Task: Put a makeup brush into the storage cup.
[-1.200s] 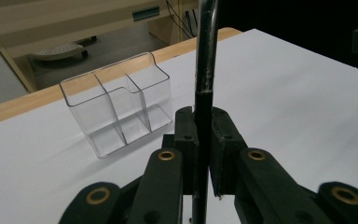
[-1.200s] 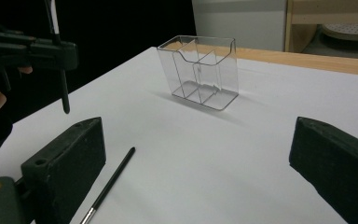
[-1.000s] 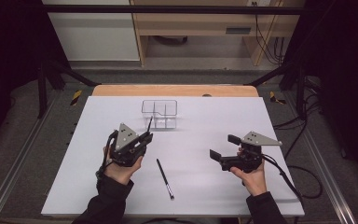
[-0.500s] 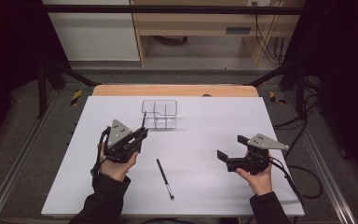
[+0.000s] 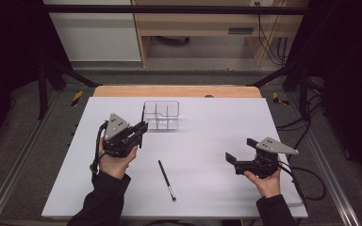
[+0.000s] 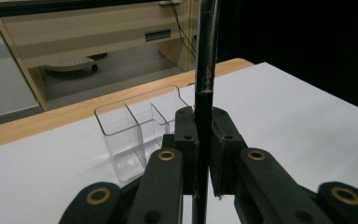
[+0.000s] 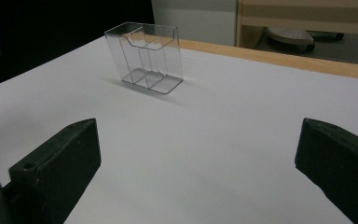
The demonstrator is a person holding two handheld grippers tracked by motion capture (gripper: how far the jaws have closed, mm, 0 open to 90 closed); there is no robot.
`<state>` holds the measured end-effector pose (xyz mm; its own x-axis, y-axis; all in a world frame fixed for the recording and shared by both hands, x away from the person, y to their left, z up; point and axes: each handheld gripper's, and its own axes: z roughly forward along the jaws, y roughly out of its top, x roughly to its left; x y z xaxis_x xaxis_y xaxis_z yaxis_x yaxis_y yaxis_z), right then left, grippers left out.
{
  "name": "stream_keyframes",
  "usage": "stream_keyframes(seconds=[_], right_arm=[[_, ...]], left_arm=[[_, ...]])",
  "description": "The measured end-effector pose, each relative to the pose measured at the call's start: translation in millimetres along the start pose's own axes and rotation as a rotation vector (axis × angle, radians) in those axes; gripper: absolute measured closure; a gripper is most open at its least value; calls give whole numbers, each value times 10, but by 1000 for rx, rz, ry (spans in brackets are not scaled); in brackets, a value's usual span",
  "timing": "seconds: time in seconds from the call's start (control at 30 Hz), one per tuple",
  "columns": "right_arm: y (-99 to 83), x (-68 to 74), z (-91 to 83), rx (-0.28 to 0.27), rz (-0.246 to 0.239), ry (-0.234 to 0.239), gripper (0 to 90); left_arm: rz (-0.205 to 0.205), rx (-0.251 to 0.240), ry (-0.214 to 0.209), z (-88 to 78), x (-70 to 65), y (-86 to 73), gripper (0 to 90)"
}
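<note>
A: White desk (image 5: pixel 207 141) under a dark frame, wooden shelving behind it. From the high view, what has changed?

B: Not much in place. The left tongs (image 5: pixel 139 131) hover just short of the clear holder (image 5: pixel 161 114), as they did a second ago, while the right tongs (image 5: pixel 233 161) have dropped back a little towards the person's edge and sit lower on the desk. I'd judge the left hand is lined up to drop its pen and the right is getting out of the way.

A: And the pen lying loose?

B: The second pen (image 5: pixel 166 180) lies flat between the two hands, untouched — probably the next one to fetch.

A: Left gripper view?

B: The tongs (image 6: pixel 204 149) are pressed together on a black pen (image 6: pixel 205 70), held upright. The clear holder (image 6: pixel 135 126) stands just beyond, its three compartments empty as far as I can tell.

A: Right gripper view?

B: The tongs (image 7: pixel 198 154) are spread wide with nothing between them. The clear holder (image 7: pixel 147 58) stands well ahead on bare desk (image 7: pixel 242 121) — nothing blocks the route, though the holder's narrow slots will need a careful aim.
</note>
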<state>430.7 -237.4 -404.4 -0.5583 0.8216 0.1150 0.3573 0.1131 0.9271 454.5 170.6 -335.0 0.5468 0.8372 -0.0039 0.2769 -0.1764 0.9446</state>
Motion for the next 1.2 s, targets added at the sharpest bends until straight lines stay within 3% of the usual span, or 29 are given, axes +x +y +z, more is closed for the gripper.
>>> stream_keyframes(seconds=[0.2,0.6,1.2], right_arm=[[-24,-27,-27,-2,0,-3,5],[-22,-25,-42,-18,0,-13,8],[-25,-21,-27,-19,-2,-4,14]], left_arm=[[-19,-8,-6,88,55,88,831],[1,6,2,330,76,270,831],[-23,26,14,719,170,343,831]])
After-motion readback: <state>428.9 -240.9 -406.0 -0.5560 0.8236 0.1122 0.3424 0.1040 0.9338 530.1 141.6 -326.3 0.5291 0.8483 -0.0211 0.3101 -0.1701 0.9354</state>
